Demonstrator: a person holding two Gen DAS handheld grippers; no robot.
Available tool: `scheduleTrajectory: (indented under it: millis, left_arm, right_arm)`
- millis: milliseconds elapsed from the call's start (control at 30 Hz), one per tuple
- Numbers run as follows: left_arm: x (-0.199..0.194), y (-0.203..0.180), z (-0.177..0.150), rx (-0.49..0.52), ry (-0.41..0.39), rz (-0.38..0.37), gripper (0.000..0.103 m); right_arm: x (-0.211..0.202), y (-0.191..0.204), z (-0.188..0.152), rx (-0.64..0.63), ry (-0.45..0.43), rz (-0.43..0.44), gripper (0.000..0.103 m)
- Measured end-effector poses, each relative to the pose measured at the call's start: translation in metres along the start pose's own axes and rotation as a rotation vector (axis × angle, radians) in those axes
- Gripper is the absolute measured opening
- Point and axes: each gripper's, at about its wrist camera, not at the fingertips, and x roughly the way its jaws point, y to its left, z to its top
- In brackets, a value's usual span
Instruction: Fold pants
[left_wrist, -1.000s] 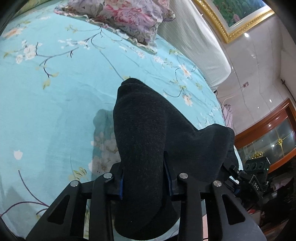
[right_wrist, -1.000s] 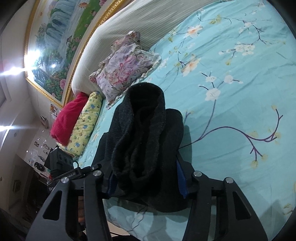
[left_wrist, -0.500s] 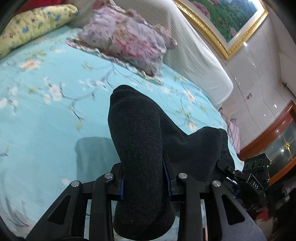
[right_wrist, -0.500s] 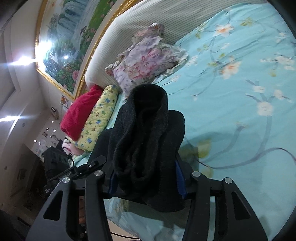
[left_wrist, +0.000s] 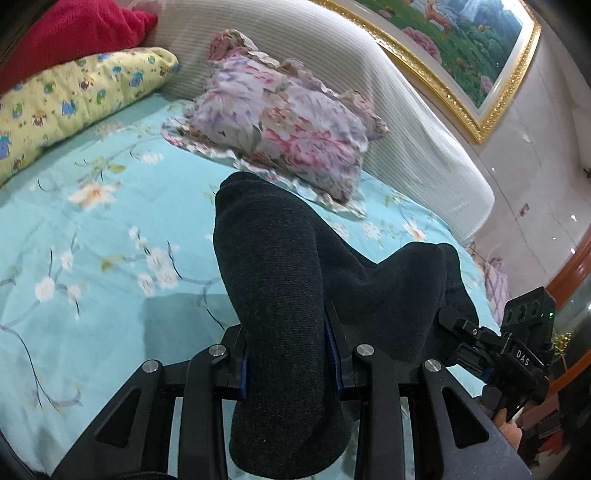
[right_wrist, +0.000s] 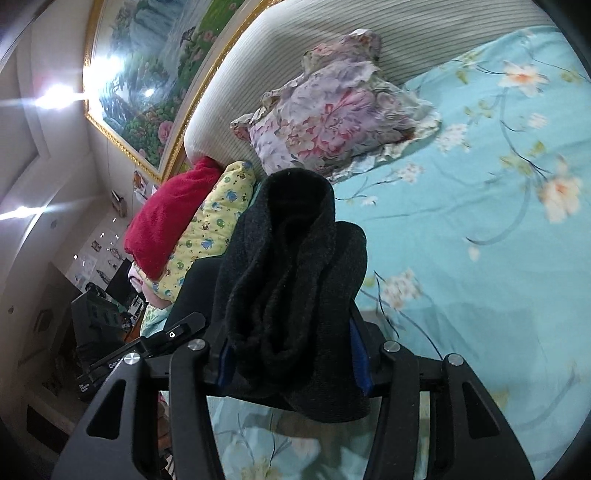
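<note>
The dark charcoal pants (left_wrist: 280, 280) are held up above the bed between both grippers. My left gripper (left_wrist: 290, 354) is shut on one bunched end, which drapes over and hides the fingertips. The cloth stretches right to my right gripper (left_wrist: 491, 347), seen at the right edge. In the right wrist view my right gripper (right_wrist: 291, 354) is shut on the other bunched end of the pants (right_wrist: 291, 266); the left gripper (right_wrist: 147, 350) shows at the left.
The bed has a turquoise floral sheet (left_wrist: 92, 258). A floral pillow (left_wrist: 284, 133), a yellow pillow (left_wrist: 74, 99) and a red blanket (left_wrist: 66, 33) lie by the ribbed headboard (left_wrist: 406, 122). A gold-framed painting (left_wrist: 461, 48) hangs above.
Both grippers have lifted and tilted toward the headboard with the pants still held. The pillows and headboard have come into view.
</note>
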Motion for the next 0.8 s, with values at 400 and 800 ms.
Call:
scheduleTrajectory:
  millis: [400,800]
  left_arm:
    - [0.031,0.025,0.031,-0.027,-0.013,0.063,0.031]
    - [0.051,0.051,0.026,-0.075,0.016,0.106,0.032]
  right_arm:
    - [0.056,-0.004,0.035,-0.032,0.038,-0.011,0.052]
    - [0.091,-0.014,0.036,-0.026,0.102,-0.038,0.053]
